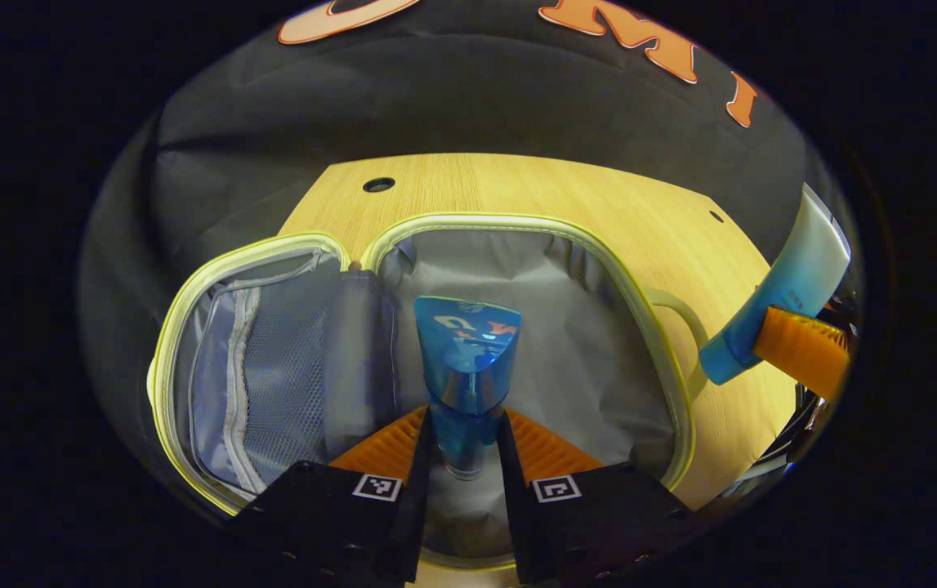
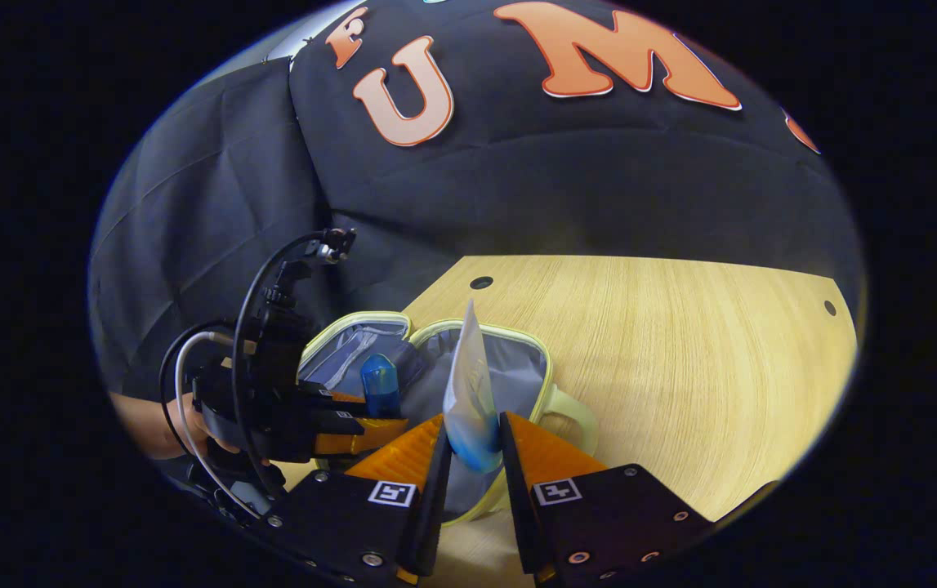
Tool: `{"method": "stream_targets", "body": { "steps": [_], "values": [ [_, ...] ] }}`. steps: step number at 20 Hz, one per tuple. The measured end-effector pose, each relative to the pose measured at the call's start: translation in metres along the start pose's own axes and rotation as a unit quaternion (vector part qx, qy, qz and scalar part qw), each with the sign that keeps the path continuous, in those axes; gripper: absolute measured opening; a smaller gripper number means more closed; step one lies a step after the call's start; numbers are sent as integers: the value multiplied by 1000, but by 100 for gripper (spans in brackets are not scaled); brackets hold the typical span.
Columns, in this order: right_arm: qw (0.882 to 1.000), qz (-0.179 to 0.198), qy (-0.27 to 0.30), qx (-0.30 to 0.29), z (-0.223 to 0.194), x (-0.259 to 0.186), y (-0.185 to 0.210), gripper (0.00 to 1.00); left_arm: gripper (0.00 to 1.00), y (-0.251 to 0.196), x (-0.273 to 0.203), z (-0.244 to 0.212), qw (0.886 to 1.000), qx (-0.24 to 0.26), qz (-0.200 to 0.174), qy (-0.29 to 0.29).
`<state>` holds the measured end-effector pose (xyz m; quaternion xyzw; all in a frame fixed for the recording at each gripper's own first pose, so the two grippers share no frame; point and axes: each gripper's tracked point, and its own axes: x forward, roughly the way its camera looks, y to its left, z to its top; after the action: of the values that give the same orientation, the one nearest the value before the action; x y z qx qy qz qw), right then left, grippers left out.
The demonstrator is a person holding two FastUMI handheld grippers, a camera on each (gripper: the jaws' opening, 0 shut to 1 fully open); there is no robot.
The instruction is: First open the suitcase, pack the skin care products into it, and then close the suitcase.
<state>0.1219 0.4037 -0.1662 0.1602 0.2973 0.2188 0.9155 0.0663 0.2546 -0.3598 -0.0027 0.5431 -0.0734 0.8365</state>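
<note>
Open suitcase (image 1: 582,343) lying flat on the wooden desk (image 1: 648,220), its grey-lined main half beside the lid half with a mesh pocket (image 1: 280,367); pale yellow-green piping rims both halves, and a handle (image 1: 680,314) projects from the main half. Left gripper (image 1: 466,445), fingers closed on the sides of a translucent blue bottle (image 1: 468,359), holds it upright over the grey lining. Right gripper (image 2: 472,453), fingers pressed against a white-and-blue tube (image 2: 468,392), holds it crimped end up, above the near edge of the suitcase (image 2: 517,359). In the right gripper view, the left gripper (image 2: 354,425) and a hand (image 2: 166,429) appear at left, with the blue bottle (image 2: 380,384).
</note>
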Motion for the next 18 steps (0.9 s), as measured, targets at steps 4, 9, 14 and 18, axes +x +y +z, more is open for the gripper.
{"method": "stream_targets", "body": {
  "steps": [4, 9, 14, 18],
  "values": [
    [1000, 15, 22, 0, -9, 14, -6, 39, 43, -1, 13, 12, 999, 21, 27, 20],
    [998, 33, 45, 4, -20, 28, -8, 39, 42, 1, 33, -2, 996, 7, 56, 75],
    [996, 47, 67, 20, -27, 42, -13, 39, 44, 5, 40, -13, 994, -26, 62, 89],
    [994, 63, 86, 28, -33, 51, -8, 39, 52, 5, 21, 0, 996, -21, 72, 53]
  ]
}}
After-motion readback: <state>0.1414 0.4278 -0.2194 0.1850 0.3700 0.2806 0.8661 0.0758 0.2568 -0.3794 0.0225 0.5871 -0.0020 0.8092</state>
